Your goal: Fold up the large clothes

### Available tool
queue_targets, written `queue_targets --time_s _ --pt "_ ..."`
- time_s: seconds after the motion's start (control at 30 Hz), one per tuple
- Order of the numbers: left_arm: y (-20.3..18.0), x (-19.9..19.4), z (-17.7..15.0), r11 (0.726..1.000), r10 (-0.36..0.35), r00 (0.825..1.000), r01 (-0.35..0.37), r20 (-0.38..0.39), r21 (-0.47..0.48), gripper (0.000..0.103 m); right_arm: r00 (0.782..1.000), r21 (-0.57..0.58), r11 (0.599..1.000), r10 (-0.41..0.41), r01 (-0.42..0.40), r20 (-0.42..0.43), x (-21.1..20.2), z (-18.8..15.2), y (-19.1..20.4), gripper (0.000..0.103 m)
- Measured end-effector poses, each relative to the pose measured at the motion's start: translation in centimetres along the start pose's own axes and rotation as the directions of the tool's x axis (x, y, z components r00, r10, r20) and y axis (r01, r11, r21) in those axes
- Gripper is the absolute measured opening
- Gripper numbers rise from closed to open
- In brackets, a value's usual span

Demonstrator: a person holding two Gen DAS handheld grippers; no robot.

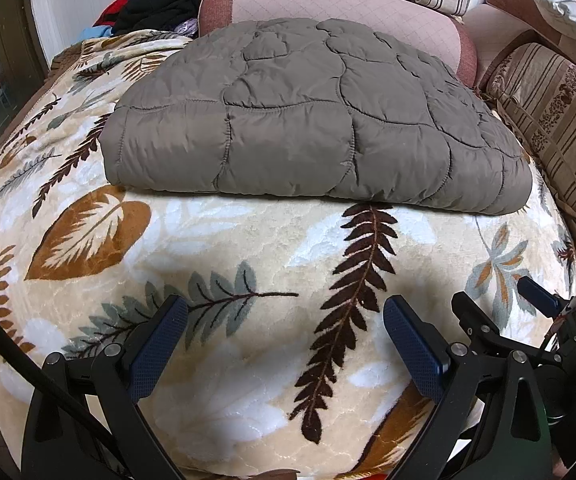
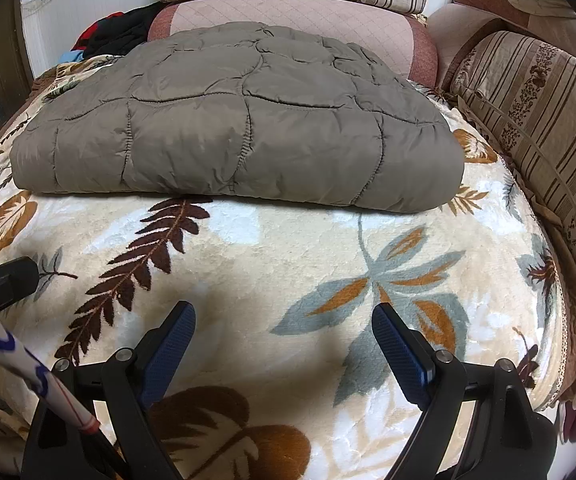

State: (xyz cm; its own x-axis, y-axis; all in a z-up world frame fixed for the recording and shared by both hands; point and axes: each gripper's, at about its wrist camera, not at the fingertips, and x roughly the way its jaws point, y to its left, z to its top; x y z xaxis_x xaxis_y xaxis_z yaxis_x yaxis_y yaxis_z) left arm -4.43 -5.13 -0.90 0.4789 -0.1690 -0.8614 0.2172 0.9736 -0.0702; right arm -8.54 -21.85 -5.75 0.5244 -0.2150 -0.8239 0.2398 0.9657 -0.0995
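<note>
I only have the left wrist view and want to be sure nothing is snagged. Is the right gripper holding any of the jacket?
Observer: No. The right gripper is open, with nothing between its fingers, above the blanket and short of the folded jacket.
Operator: Does the jacket's right edge touch the striped cushion?
Observer: Not at the near corner. Blanket with an orange leaf shows between the jacket and the striped cushion.
</note>
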Motion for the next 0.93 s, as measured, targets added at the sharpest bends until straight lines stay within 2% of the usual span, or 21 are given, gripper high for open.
queue_targets --time_s 0.53,0.93 --pt "0.18 -0.07 -0.06 1.000 0.001 1.000 -0.001 0.002 -0.007 0.098 1.000 -0.009 1.000 0.007 -0.007 0.000 0.01 -0.02 0.20 0.093" --pt "0.81 -0.29 0.10 0.999 0.031 0.999 -0.031 0.025 -0.011 0.098 1.000 0.003 1.000 0.012 -0.012 -0.011 -0.14 0.03 -0.06 0.093"
